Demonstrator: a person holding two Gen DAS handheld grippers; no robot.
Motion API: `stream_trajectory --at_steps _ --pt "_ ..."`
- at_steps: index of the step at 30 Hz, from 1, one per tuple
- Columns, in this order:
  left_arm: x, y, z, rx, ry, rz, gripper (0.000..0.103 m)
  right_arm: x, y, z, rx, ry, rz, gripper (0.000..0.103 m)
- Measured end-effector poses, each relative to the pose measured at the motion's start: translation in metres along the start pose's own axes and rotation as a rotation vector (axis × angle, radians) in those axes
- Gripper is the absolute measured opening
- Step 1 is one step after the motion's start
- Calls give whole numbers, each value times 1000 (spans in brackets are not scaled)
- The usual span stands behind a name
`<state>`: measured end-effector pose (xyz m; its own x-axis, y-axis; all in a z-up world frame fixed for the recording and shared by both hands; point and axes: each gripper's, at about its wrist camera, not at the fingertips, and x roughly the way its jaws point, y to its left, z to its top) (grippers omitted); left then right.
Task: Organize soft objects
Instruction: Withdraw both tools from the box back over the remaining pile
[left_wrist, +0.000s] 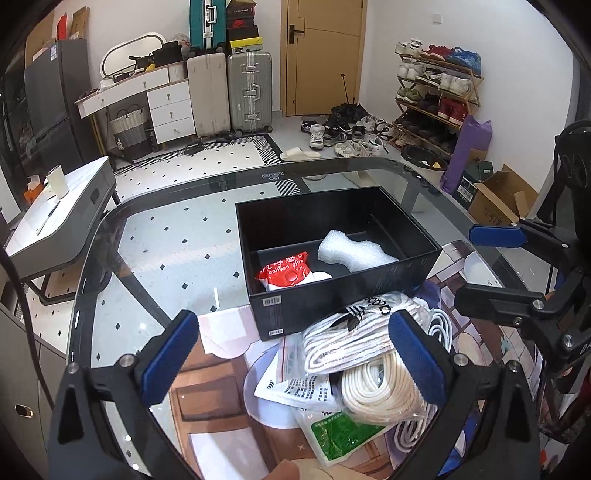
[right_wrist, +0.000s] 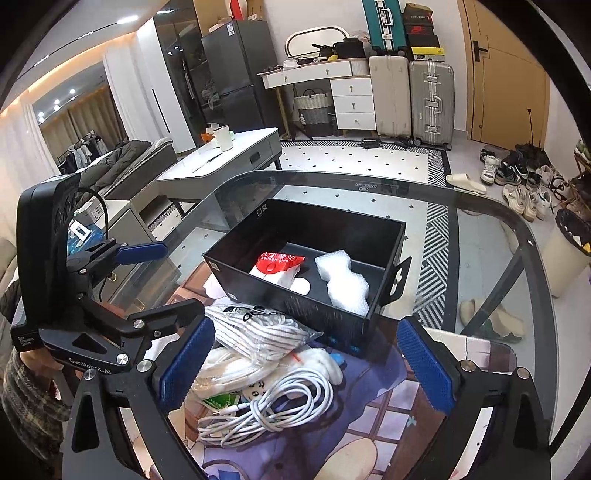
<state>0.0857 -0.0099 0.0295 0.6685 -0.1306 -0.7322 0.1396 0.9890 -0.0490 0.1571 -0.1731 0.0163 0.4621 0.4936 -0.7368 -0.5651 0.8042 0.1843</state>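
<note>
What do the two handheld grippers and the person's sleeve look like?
Both the left gripper and the right gripper have black angular frames with silver bolts and blue textured pads on the fingers. The left one carries white lettering and a black cable. The sleeve is a dark plaid knit.

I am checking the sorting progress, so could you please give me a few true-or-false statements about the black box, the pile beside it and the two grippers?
1. The open black rectangular box holds a white foam piece and a red-and-white glue packet. True.
2. The left gripper is shut on the bagged white striped cloth. False: its jaws stand open and hold nothing.
3. The coiled white cable lies inside the box. False: it lies outside, on the printed mat.
4. The right gripper is open and empty. True.
5. The box stands on a glass-topped table. True.
</note>
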Motion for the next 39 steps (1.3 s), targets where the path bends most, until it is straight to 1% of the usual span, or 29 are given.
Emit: stream_trajectory --at_steps 10,16,23,28,31,33,36,39 --pt "4 -1 -17 2 15 9 103 3 -6 -29 76 59 16 101" --pt "6 1 -25 5 24 8 103 1 -2 -43 81 79 16 101" --pt "3 2 -24 26 14 8 103 8 7 -59 124 106 36 101" --pt "5 0 -23 72 14 -9 103 17 12 -66 156 129 51 100" --pt "7 -4 -22 115 18 -24 103 21 15 -69 171 147 54 96" --pt "8 -7 -21 137 20 -37 103 24 16 -71 182 158 56 89" --pt "7 -13 -19 172 16 -59 103 30 15 -73 201 173 58 85" --pt "7 -19 -18 210 11 -75 103 33 15 -75 226 180 81 79"
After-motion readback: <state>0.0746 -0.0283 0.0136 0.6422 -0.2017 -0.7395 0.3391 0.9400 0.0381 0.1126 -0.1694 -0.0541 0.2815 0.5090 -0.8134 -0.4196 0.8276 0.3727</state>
